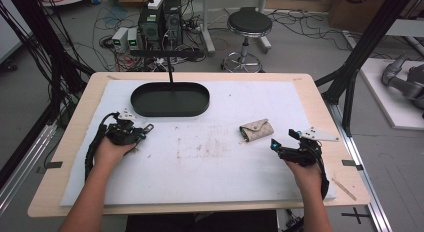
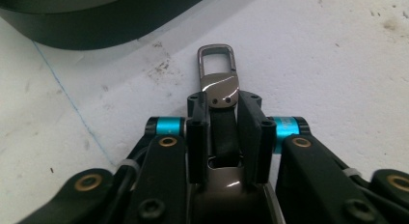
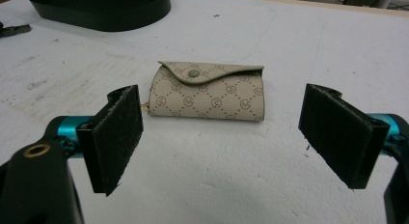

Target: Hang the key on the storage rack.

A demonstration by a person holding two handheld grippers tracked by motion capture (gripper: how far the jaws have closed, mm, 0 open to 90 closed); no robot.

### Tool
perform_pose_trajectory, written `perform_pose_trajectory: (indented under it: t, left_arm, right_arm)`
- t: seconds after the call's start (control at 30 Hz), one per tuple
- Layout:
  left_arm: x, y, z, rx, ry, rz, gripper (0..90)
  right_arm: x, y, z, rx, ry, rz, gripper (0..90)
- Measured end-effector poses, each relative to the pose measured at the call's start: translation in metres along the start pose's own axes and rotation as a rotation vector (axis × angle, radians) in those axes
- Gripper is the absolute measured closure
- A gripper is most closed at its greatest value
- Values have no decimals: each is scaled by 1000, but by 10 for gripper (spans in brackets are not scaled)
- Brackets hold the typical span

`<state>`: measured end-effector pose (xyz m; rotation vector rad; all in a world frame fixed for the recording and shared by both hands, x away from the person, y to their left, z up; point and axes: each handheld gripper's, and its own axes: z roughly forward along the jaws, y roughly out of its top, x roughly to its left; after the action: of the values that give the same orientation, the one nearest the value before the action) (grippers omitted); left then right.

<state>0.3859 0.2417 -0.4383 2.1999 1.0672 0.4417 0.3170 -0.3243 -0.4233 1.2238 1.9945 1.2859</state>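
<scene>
A dark key fob (image 2: 219, 86), with a metal clasp on a black strap, lies on the white mat. My left gripper (image 2: 224, 103) is shut on its strap, and the clasp sticks out past the fingertips. From above, the left gripper (image 1: 140, 133) rests at the mat's left with the key fob (image 1: 148, 127) pointing right, just below the tray. A beige patterned pouch (image 3: 207, 91) with a snap flap lies flat and closed ahead of my right gripper (image 3: 230, 137). That gripper's jaws stand wide open, short of the pouch and apart from it. From above, the pouch (image 1: 256, 129) is up and to the left of the right gripper (image 1: 283, 138).
A black oval tray (image 1: 170, 113) stands at the back left of the white mat (image 1: 210, 167), close behind the left gripper; its wall (image 2: 96, 33) is near the clasp. The mat covers a wooden table (image 1: 80, 117). A stool and cables lie beyond the far edge.
</scene>
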Motion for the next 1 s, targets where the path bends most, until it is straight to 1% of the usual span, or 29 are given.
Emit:
perform_pose_trajectory:
  t: [0.03,0.07,0.13,0.17,0.2,0.23,0.33,0.37,0.4,0.47,0.5,0.53,0.57,0.6,0.63,0.67,0.7,0.73,0.77,0.8,0.83,0.93,0.97,1.0]
  left_arm:
    - [0,0,0,0,0,0,790]
    - [-1,0,0,2,5,16,793]
    - [-3,1,0,4,13,25,801]
    - [-3,1,0,4,13,25,805]
    - [-4,2,-1,9,14,38,809]
    - [-4,2,-1,9,14,38,814]
    - [-5,3,-7,-28,-12,53,826]
    - [-5,3,-7,-28,-12,53,829]
    - [-6,5,-13,-70,-17,51,831]
    - [-7,7,-20,-114,-12,54,834]
    - [-7,7,-20,-114,-12,54,836]
    - [-7,8,-28,-167,-19,44,836]
    - [-7,8,-28,-167,-19,44,836]
    - [-7,10,-32,-189,-24,38,836]
    - [-7,13,-40,-229,-25,38,837]
    - [-7,15,-44,-244,-28,38,837]
    - [-7,15,-44,-244,-28,38,837]
    - [-8,20,-50,-279,-30,36,837]
    - [-8,20,-50,-279,-30,36,837]
    - [-8,25,-54,-308,-31,38,837]
    - [-8,25,-54,-308,-31,38,837]
    - [-7,34,-58,-338,-34,38,837]
    - [-6,40,-61,-354,-34,39,837]
    - [-6,40,-61,-354,-34,39,837]
  right_arm:
    - [0,0,0,0,0,0,159]
    - [0,0,-1,-2,-2,-6,160]
    - [0,0,-1,-1,-1,4,160]
    - [0,0,-1,-1,-1,4,160]
    - [-1,-1,-1,-1,0,2,160]
    - [-1,-1,-1,-1,0,2,160]
    - [-1,0,-2,-3,-2,1,160]
    - [-1,0,-2,-4,-1,1,160]
    - [-1,0,-2,-4,-1,1,160]
    - [0,0,-1,-3,4,2,160]
    - [0,0,-1,-3,4,2,160]
    - [0,0,-1,-1,5,1,160]
    - [0,0,-1,-1,5,1,160]
    - [1,0,0,0,6,4,160]
    - [1,0,0,-3,8,-1,160]
    - [2,0,0,-1,10,-1,159]
    - [2,0,0,-1,10,-1,159]
    - [2,0,1,0,11,1,159]
    - [2,0,1,0,11,1,159]
    - [3,0,1,-2,13,-2,160]
    - [3,0,1,-2,13,-2,160]
    - [3,0,1,-4,13,-2,160]
    - [3,0,1,-4,13,-2,160]
    - [3,0,1,-4,13,-2,160]
